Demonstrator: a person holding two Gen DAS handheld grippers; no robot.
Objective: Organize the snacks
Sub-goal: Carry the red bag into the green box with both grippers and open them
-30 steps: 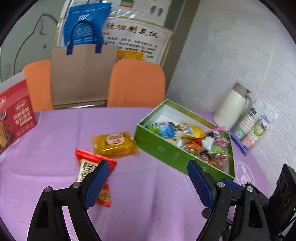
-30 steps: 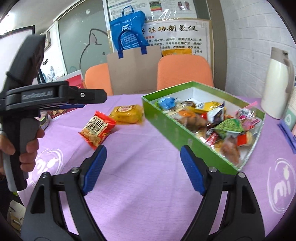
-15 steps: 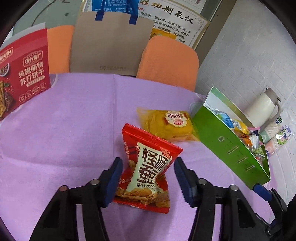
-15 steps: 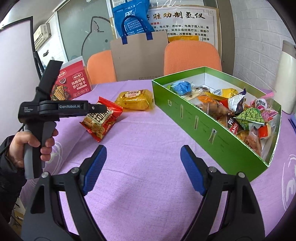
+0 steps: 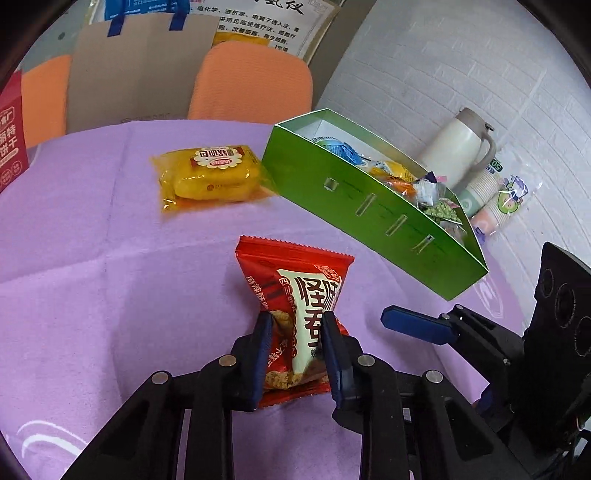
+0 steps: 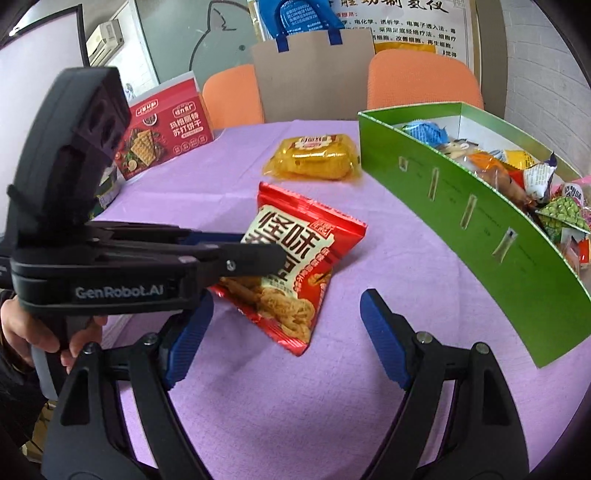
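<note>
Red snack packet [image 5: 295, 306] pinched between left gripper [image 5: 297, 354] jaws; right gripper [image 6: 284, 343] jaws wide.

This is looking like an office break or meeting room: a painted white brick wall [image 5: 461, 55] is filling the upper right, a printed notice poster [image 6: 417, 26] is hanging at top centre, and orange chairs [image 6: 421, 79] are standing behind a purple-clothed table [image 6: 295, 406].
</note>
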